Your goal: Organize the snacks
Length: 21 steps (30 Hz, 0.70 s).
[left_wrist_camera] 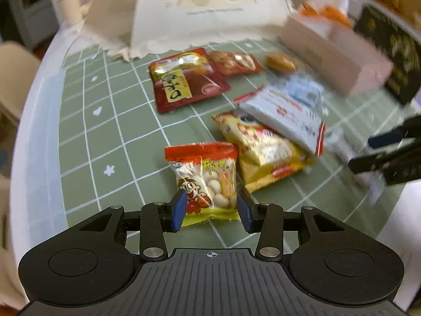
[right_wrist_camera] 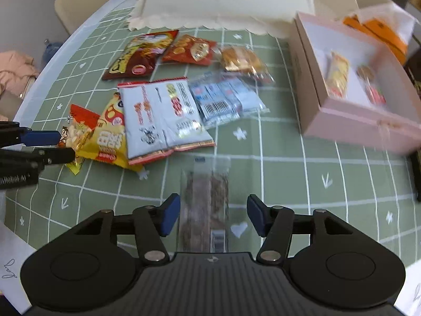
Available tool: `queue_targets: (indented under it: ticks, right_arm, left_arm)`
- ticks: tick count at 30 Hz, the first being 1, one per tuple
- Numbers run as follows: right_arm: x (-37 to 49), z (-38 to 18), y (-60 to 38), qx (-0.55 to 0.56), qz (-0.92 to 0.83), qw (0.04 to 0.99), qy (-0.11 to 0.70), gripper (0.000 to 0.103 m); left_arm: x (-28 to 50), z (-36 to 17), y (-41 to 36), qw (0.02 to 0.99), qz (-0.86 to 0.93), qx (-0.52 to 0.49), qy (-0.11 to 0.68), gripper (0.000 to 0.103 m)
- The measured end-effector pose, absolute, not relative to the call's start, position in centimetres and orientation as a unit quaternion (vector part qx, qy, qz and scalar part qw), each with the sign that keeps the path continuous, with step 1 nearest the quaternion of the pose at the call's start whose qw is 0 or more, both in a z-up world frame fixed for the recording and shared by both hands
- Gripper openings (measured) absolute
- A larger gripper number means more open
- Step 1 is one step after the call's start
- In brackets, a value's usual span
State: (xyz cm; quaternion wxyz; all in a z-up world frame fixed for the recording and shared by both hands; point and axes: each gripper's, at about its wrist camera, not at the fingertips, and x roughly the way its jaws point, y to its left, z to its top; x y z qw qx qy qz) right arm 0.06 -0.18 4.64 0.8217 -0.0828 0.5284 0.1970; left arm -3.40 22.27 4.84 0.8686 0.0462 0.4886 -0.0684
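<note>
Left hand-held gripper (left_wrist_camera: 210, 212) released astride peanut packet (left_wrist_camera: 204, 181); right hand-held gripper (right_wrist_camera: 213, 216) released over clear bar (right_wrist_camera: 204, 202).

Right gripper (right_wrist_camera: 213, 216) hovers over the green checked tabletop (right_wrist_camera: 289, 173), jaws apart, a clear-wrapped brown snack bar (right_wrist_camera: 204, 205) lying between them, nearer the left pad, contact unclear. Ahead and left sits a heap of packets, a white one (right_wrist_camera: 160, 115) on top. Far left, the left gripper (right_wrist_camera: 56, 146) straddles a small packet (right_wrist_camera: 72, 135). Ahead right, an open pink box (right_wrist_camera: 350, 121) holds two snacks.
</note>
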Motion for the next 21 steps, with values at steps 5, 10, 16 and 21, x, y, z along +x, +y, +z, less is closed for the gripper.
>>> queue_targets:
  ticks: [5, 10, 16, 21]
  right_arm:
    - [-1.1, 4.2, -0.1, -0.095, 0.191, 0.828, 0.519, 0.062]
    - [-1.9, 5.2, 0.4, -0.111, 0.198, 0.841, 0.491, 0.063]
    - [-2.6, 7.0, 3.1, -0.148, 0.218, 0.860, 0.438, 0.072]
    - [-1.4, 7.6, 5.8, -0.083, 0.303, 0.817, 0.483, 0.072]
  left_arm:
    - [-2.4, 4.7, 22.8, 0.868, -0.046, 0.002, 0.495, 0.051]
    - [-1.2, 4.3, 23.0, 0.867, -0.023, -0.017, 0.497, 0.054]
    - [-3.3, 4.7, 24.7, 0.863, -0.006, -0.048, 0.503, 0.052]
    - [-5.9, 4.9, 26.7, 0.853, 0.004, -0.101, 0.511, 0.051]
